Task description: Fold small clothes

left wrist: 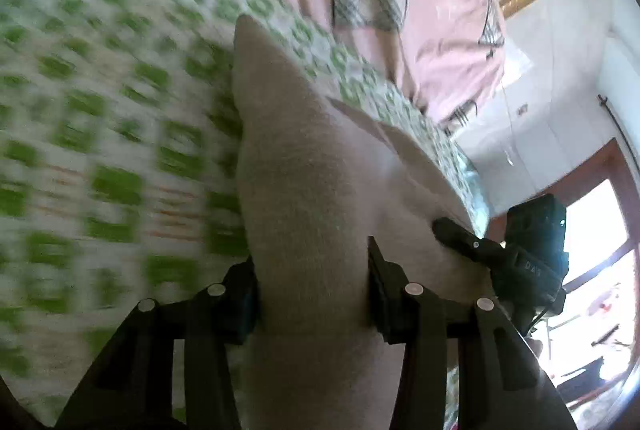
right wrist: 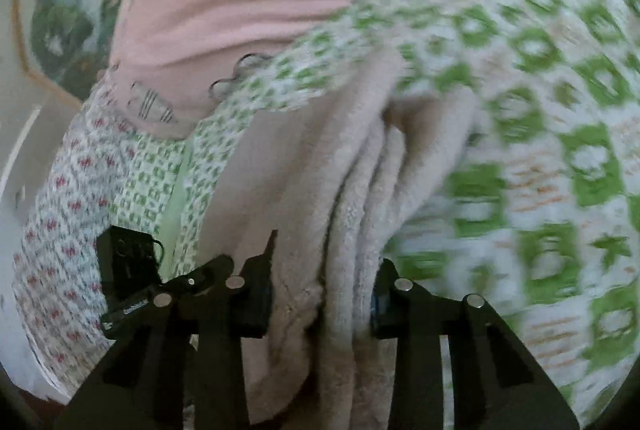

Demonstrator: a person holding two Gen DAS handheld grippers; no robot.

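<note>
both wrist cams sit close, looking fwd and down along their fingers at the cloth (left wrist: 320,166) on the green-checked cover (right wrist: 540,150); both show the person's pink top (left wrist: 440,10).

Your garment (left wrist: 304,166) lies on the bedspread (left wrist: 100,134) near its edge, a person's shirt (left wrist: 440,10) beyond that edge.

The left tool (left wrist: 314,290) is clamped on a pale beige knit garment (left wrist: 304,166), which extends forward over a green-and-white patterned cloth (left wrist: 100,110). The right tool (left wrist: 460,234) contacts the garment's right edge. A person's pink top (left wrist: 440,30) is beyond.
</note>
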